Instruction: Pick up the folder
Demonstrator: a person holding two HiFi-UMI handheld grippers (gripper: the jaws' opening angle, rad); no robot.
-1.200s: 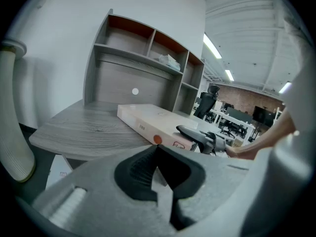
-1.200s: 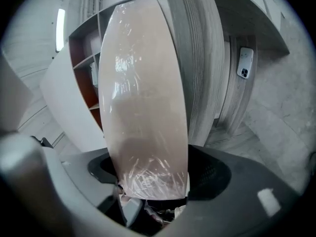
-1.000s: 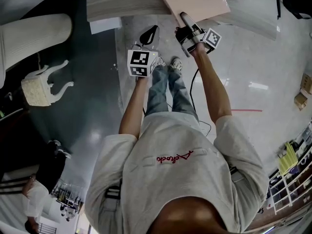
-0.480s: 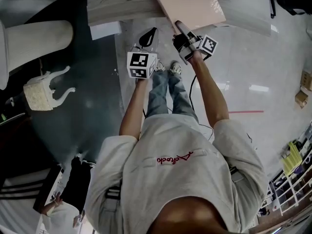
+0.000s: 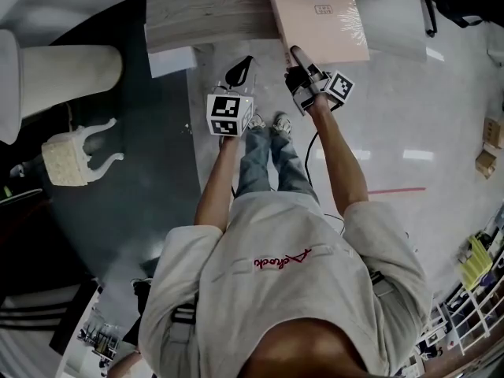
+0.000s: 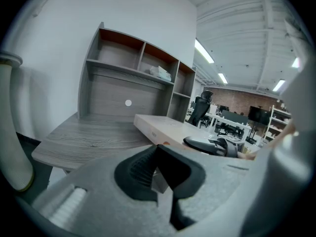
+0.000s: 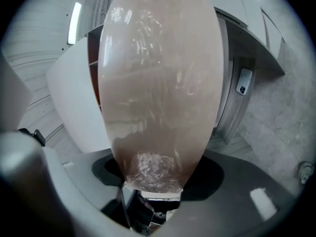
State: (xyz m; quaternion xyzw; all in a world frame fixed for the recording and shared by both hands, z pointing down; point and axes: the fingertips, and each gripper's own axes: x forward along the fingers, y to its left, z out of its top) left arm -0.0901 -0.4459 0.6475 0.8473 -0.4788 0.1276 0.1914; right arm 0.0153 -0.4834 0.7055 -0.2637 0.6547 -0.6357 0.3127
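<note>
The right gripper (image 5: pixel 302 58) is clamping the near short edge of the folder (image 5: pixel 315 10), its 2 black jaws pressing on the flat pink board from both sides. The folder is showing as a thin rectangle under glossy, crinkled film (image 7: pixel 158 83) that is catching the light. It is reaching out over the corner of the grey wood-grain desk (image 5: pixel 205 6); whether it is touching the desktop cannot be told. The left gripper (image 5: pixel 240 61) is hanging just beside the desk edge, its 2 ribbed rubber jaws closed together with nothing between them (image 6: pixel 158 169).
</note>
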